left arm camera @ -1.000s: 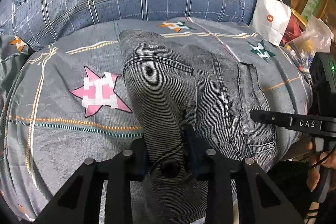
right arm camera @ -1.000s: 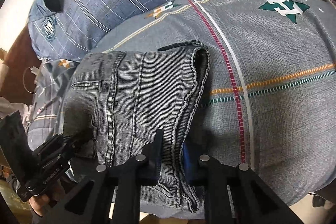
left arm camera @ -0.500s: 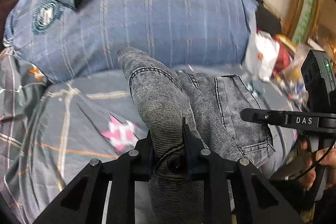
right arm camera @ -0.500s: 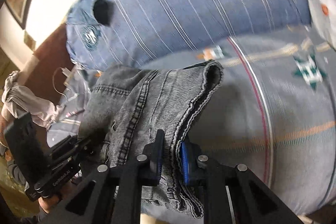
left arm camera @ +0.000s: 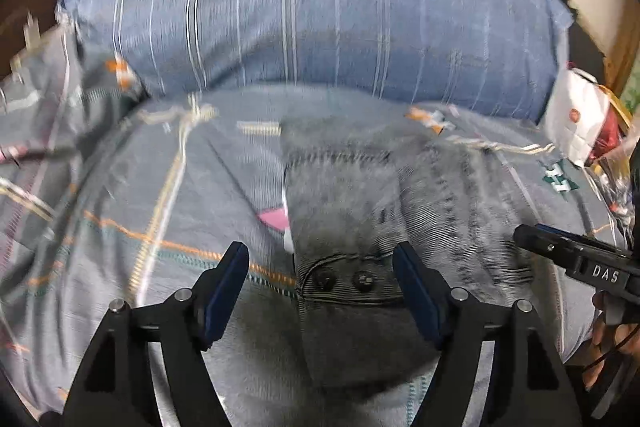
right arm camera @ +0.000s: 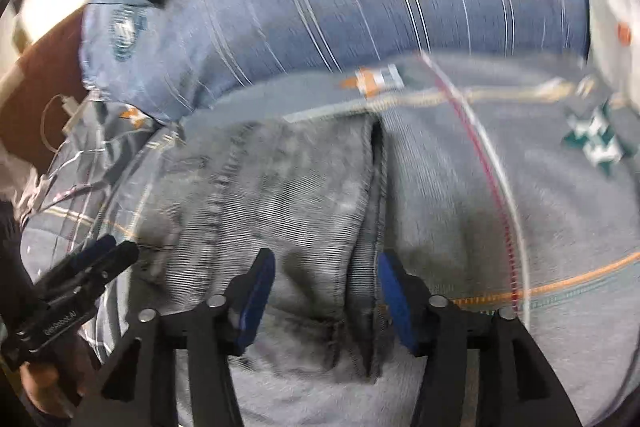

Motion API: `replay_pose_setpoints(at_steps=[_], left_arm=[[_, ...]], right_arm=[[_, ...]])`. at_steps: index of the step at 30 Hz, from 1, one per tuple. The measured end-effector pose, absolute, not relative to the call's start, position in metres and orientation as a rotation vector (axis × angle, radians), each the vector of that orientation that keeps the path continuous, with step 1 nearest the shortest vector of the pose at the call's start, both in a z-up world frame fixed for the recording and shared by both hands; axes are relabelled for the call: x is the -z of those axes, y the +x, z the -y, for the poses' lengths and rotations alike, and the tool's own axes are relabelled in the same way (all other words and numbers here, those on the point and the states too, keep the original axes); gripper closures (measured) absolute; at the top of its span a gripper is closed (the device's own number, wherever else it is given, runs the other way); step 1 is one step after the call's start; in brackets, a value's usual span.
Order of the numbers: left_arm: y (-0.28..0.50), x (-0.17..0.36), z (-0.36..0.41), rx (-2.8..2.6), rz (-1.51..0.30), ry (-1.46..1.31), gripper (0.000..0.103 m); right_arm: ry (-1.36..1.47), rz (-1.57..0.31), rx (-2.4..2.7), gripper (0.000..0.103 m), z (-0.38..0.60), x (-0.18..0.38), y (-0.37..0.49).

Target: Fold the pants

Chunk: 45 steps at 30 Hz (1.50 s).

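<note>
Folded pants (left arm camera: 360,227) flat on the bed (left arm camera: 140,267), long axis near to far. Left tool (left arm camera: 320,279) wide, straddling the 2 waistband buttons. Right tool (right arm camera: 326,287) wide over the right edge, equally near.

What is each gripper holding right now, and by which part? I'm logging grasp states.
Nothing. The left gripper and right gripper are both open, and the pants lie on the bedspread.

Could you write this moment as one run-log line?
left gripper: open | right gripper: open | folded pants: on bedspread, released
</note>
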<state>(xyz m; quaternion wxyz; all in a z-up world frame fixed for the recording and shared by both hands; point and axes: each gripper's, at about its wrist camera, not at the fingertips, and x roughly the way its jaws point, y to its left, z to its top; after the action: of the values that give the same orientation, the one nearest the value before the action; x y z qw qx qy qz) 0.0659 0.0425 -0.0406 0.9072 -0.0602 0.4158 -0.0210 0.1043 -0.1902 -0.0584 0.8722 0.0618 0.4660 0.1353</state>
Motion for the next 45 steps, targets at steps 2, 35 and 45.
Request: replay_pose_setpoints(at_steps=[2,35,45], left_arm=[[0.055,0.03,-0.037,0.022,-0.83,-0.098,0.022],[0.001,0.006,-0.017,0.016,-0.861,-0.045,0.018],[0.004,-0.004,-0.025,0.116,-0.857,-0.151,0.012]], right_arm=[[0.086,-0.927,-0.26,0.039,0.182,0.049,0.092],[-0.05,-0.875,-0.211,0.002,0.168,0.012,0.02],[-0.102,-0.893,-0.196,0.001,0.166,0.018,0.03]])
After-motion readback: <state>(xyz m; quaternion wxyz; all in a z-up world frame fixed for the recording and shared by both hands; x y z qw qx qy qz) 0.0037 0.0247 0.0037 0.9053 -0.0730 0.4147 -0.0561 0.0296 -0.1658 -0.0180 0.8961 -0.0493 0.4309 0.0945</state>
